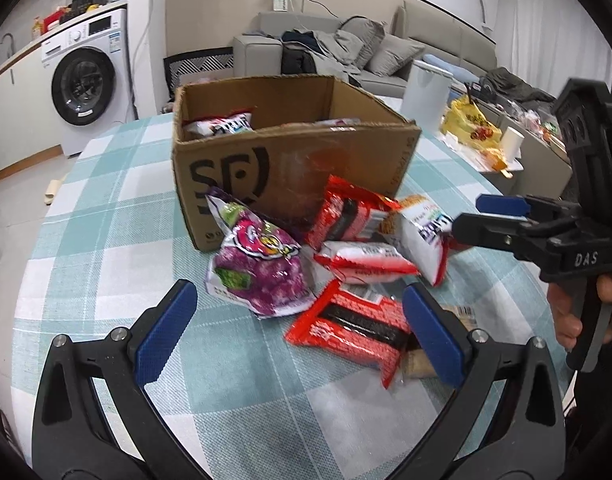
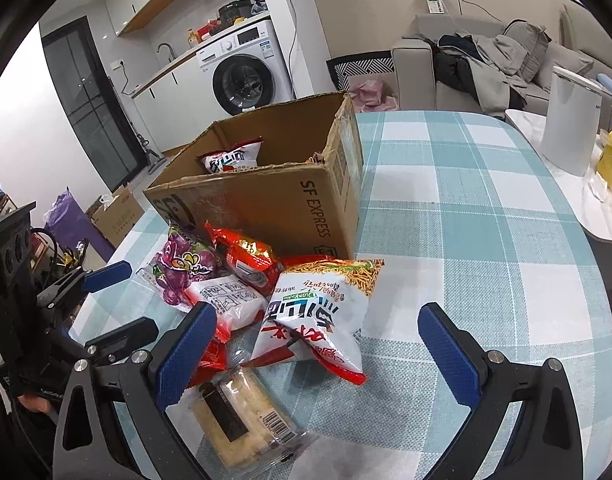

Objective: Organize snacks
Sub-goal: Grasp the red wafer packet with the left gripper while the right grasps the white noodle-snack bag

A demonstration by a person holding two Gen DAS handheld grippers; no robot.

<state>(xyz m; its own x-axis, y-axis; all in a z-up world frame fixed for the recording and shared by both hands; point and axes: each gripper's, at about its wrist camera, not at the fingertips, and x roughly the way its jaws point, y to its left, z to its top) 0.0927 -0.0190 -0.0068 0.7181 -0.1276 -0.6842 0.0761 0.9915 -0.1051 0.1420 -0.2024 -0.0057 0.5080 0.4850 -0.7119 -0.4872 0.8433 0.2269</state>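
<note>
An open SF cardboard box (image 1: 294, 160) (image 2: 266, 200) stands on the checked table with a white snack bag (image 1: 222, 124) (image 2: 232, 158) inside. A pile of snacks lies in front of it: a purple bag (image 1: 258, 272) (image 2: 182, 268), two red packs (image 1: 345, 216) (image 1: 353, 328), a white-and-red pack (image 1: 365, 262), a white bag of snack sticks (image 1: 421, 236) (image 2: 317, 312) and a clear-wrapped pastry (image 2: 242, 412). My left gripper (image 1: 300, 332) (image 2: 142, 298) is open over the near red pack. My right gripper (image 2: 317, 354) (image 1: 467, 215) is open around the white stick bag, holding nothing.
A white appliance (image 1: 425, 96) (image 2: 569, 120) and a yellow bag (image 1: 469, 124) stand on a side surface right of the table. The tablecloth (image 2: 485, 240) right of the box is bare. A washing machine (image 1: 86, 80) and a sofa (image 1: 345, 52) are behind.
</note>
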